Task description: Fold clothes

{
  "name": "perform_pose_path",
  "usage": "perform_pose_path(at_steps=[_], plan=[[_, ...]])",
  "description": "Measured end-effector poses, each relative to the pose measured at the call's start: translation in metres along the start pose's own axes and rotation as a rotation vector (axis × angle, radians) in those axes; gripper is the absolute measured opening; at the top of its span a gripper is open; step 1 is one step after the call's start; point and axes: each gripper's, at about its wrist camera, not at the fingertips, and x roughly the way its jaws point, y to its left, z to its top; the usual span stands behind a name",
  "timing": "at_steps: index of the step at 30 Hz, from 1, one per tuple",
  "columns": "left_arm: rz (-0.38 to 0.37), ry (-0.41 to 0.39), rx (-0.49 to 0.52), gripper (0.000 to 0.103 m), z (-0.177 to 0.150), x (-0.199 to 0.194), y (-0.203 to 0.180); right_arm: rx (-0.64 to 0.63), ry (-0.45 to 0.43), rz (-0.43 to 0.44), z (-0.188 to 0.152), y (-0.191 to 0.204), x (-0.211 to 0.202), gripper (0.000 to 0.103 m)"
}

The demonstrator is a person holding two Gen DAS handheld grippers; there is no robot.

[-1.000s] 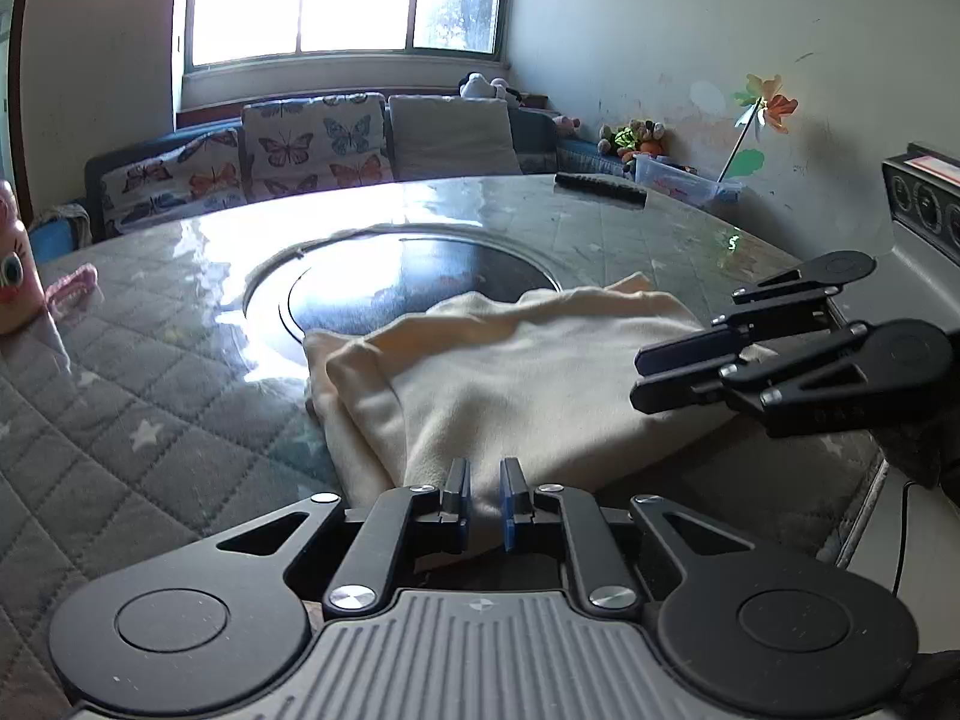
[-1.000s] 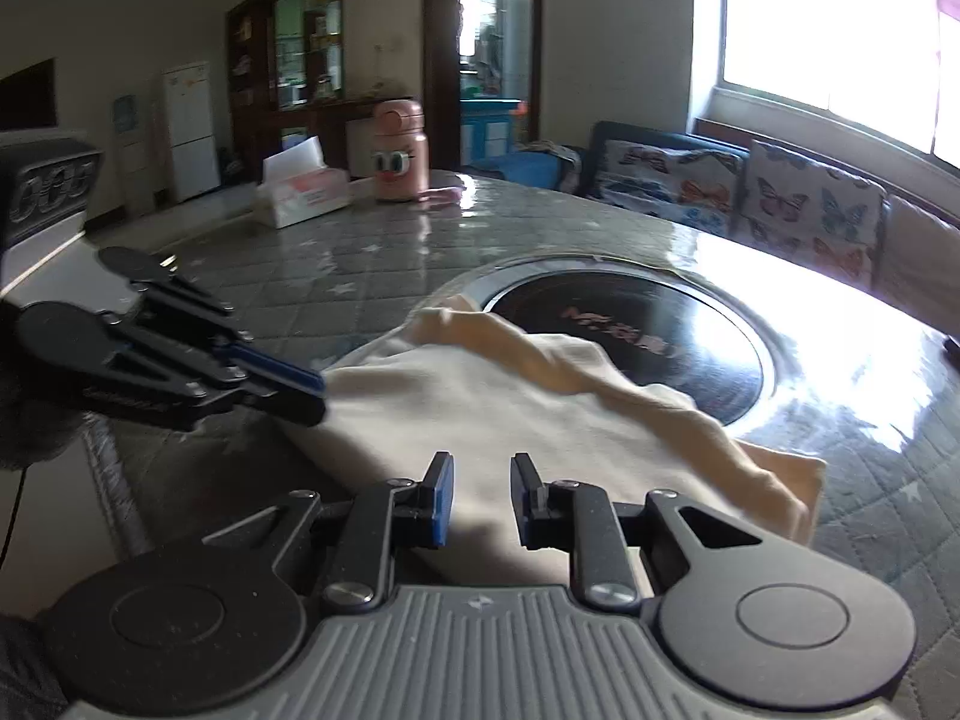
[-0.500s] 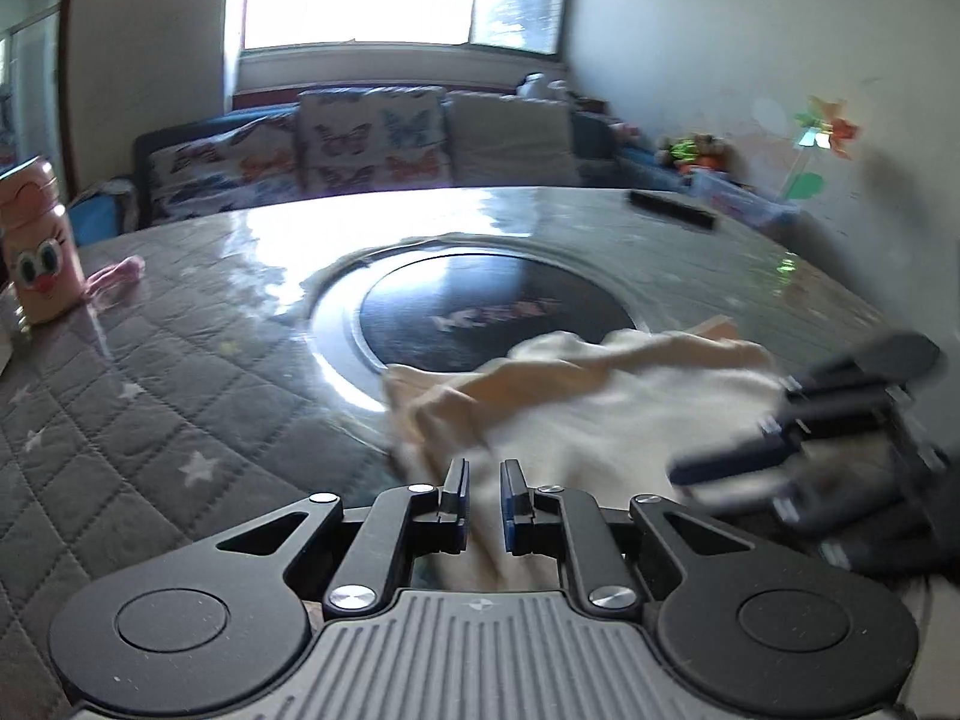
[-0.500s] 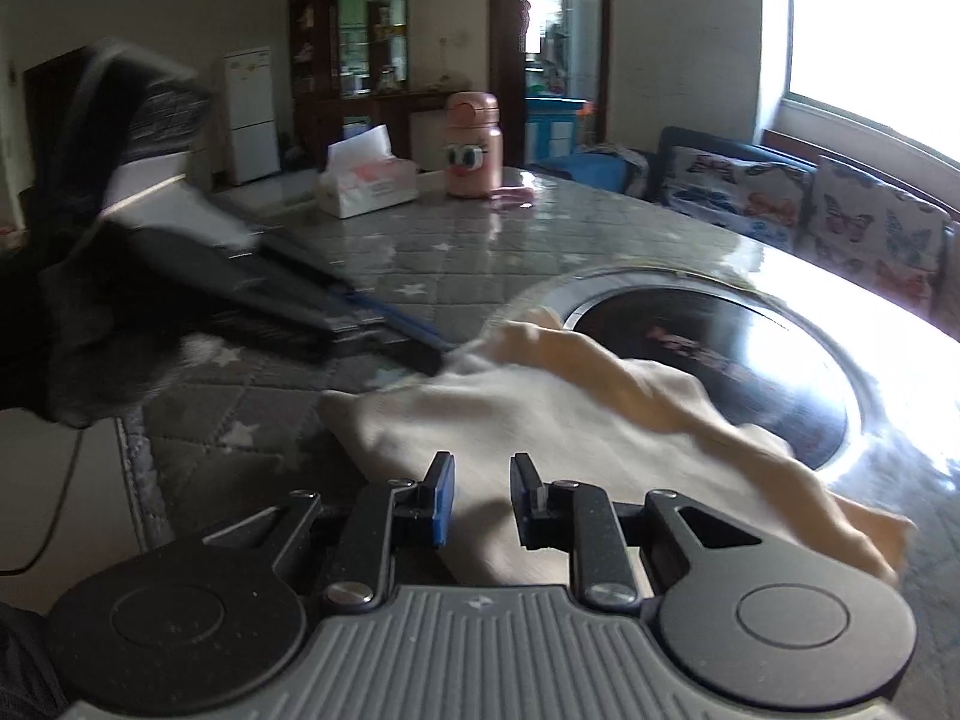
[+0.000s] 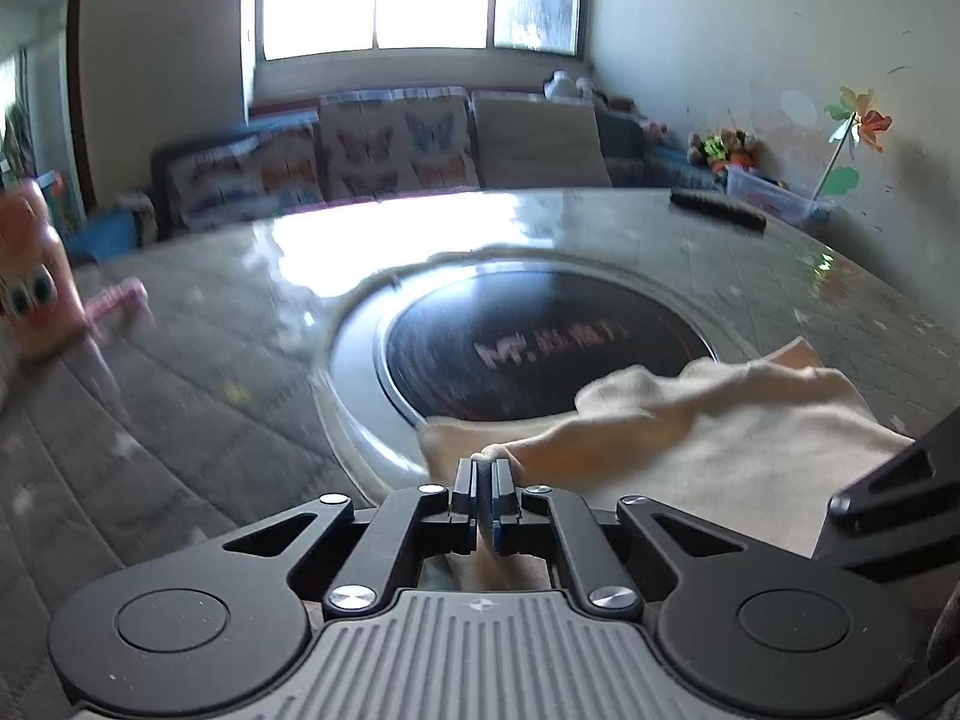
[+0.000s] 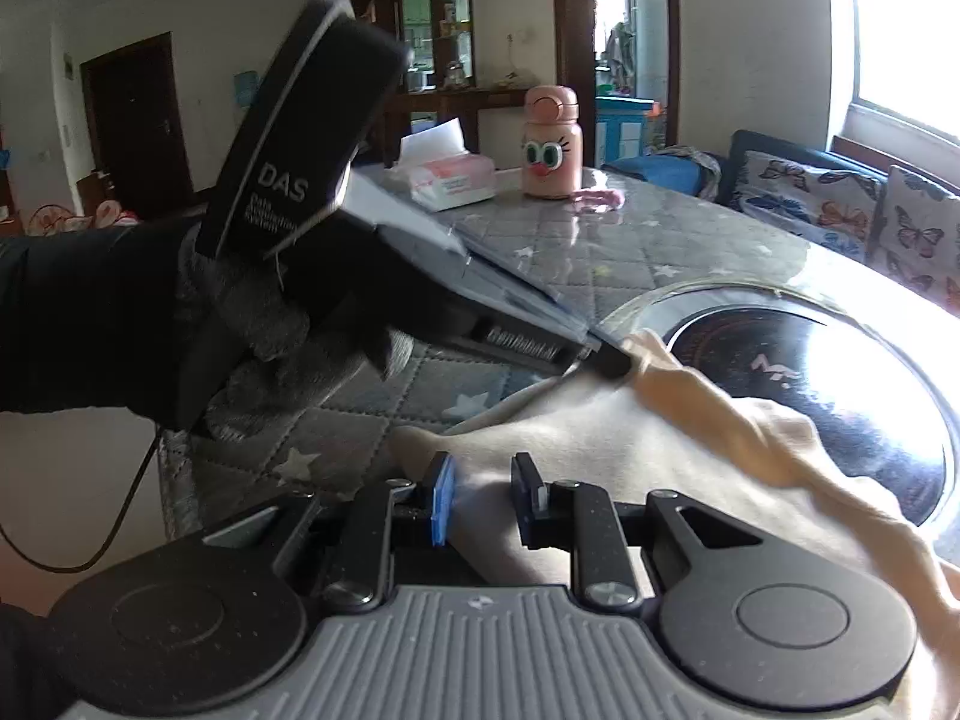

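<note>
Quilted grey cover with stars spans the round table (image 6: 336,414); a dark glass hob (image 5: 540,348) sits in a metal ring at its centre. Cream garment (image 6: 678,450) lies near the table's edge, partly over the hob rim, bunched in thick layers with a raised ridge, not flat.

Progress, judged: at least one fold seems in; edges are uneven, so smoothing and a further fold remain.

Left gripper (image 5: 482,501): jaws pressed together, pinching a fold of the garment at its near corner. Right gripper (image 6: 483,501): jaws spread, cloth lying between them, nothing clamped.

Containers: pink tissue box (image 6: 450,177) with a sheet sticking up; pink cartoon-faced bottle (image 6: 551,144), capped, contents unseen. Both well apart from the garment.
</note>
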Motion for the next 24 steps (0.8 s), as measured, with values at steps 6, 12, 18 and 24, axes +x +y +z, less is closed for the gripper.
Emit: perform_pose_path(at_steps=[6,12,18,24], plan=[[0.023,0.031,0.023,0.005,-0.003,0.01,-0.002,0.002,0.009,0.024,0.0,-0.001,0.003,0.022],[0.01,0.042,0.001,0.005,-0.003,0.012,0.002,0.107,-0.008,-0.047,0.014,-0.033,-0.003,0.022],[0.01,0.047,0.002,0.008,-0.003,0.014,0.003,0.206,0.025,-0.126,0.027,-0.073,0.019,0.022],[0.011,0.048,-0.005,0.011,-0.002,0.011,0.002,0.203,0.072,-0.149,0.03,-0.082,0.035,0.021]])
